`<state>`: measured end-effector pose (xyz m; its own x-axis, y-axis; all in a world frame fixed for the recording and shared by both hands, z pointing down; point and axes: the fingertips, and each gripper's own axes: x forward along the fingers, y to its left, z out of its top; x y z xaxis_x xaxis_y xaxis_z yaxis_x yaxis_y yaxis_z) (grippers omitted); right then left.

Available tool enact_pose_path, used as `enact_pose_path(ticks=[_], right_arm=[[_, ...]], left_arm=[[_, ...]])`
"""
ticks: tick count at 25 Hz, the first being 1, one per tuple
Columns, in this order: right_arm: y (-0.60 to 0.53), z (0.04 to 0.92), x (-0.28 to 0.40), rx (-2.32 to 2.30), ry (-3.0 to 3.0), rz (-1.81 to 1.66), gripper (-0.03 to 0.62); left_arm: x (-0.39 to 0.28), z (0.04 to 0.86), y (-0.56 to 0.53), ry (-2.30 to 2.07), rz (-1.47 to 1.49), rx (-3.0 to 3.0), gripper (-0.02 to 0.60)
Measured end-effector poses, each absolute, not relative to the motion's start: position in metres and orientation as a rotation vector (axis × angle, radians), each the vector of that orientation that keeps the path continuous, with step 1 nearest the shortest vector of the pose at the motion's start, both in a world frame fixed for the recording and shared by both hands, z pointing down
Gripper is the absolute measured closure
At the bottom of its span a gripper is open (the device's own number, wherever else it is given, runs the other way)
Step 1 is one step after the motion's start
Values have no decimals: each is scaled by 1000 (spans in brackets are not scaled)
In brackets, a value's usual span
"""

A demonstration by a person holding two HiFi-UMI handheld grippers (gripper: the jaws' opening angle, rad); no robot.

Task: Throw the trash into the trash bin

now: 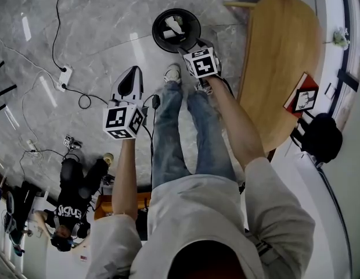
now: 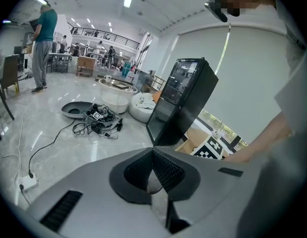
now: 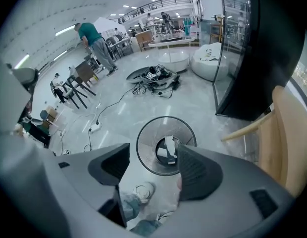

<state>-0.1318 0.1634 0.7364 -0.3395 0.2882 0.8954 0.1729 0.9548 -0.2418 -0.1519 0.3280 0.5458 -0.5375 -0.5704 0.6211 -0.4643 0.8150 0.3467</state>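
The person stands in blue jeans (image 1: 168, 132) and white sneakers (image 1: 173, 73) on a grey marble floor (image 1: 110, 34), one arm stretched forward on each side. The left hand-held gripper (image 2: 152, 151) is held out over the floor beside the left leg with its jaws together, tips touching. A pale blur shows in the slit behind the tips, and I cannot tell what it is. The right hand-held gripper (image 3: 153, 148) points steeply down just short of the trash bin (image 1: 194, 25). Its jaws are wide apart with nothing pressed between the pads, and through the gap its own view shows the sneakers below and the bin beyond. Each gripper bears a marker cube (image 1: 123, 121) whose faces show black-and-white square patterns but no letters. The bin is round, of black mesh, and stands on the floor just ahead of the feet. The trash (image 3: 169, 150), white crumpled pieces, lies inside on its bottom. Right of the bin is a light wooden desk (image 1: 279, 51) with a rounded end. On it lies a card (image 1: 305, 97) with a red border and a black-and-white picture, its print too small to read. Off to the left a white power strip (image 1: 65, 74) lies on the floor among black cables. A second person (image 1: 69, 211) at the lower left of the head view wears a dark top with white lettering that cannot be read. Farther off stand a tall black glass-fronted cabinet (image 2: 185, 100) and a tangle of cables and gear (image 2: 96, 118). Deep in the hall is a person in a teal top (image 2: 43, 38).
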Motion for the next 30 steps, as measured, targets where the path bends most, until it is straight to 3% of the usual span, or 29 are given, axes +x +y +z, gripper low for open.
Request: enact_pose_path(ticks=[6, 15, 26, 30], right_arm=[[162, 717, -128, -337, -1995, 167, 291], [107, 667, -114, -113, -2165, 263, 444], [-29, 612, -5, 320, -2221, 371, 484], [-60, 592, 26, 416, -2234, 397, 534]], left_arm=[[-153, 544, 313, -2225, -170, 793, 563], [-156, 543, 263, -2169, -123, 928, 563], [-144, 522, 168, -2115, -68, 1140, 563], [-141, 510, 147, -2131, -64, 1167, 564]])
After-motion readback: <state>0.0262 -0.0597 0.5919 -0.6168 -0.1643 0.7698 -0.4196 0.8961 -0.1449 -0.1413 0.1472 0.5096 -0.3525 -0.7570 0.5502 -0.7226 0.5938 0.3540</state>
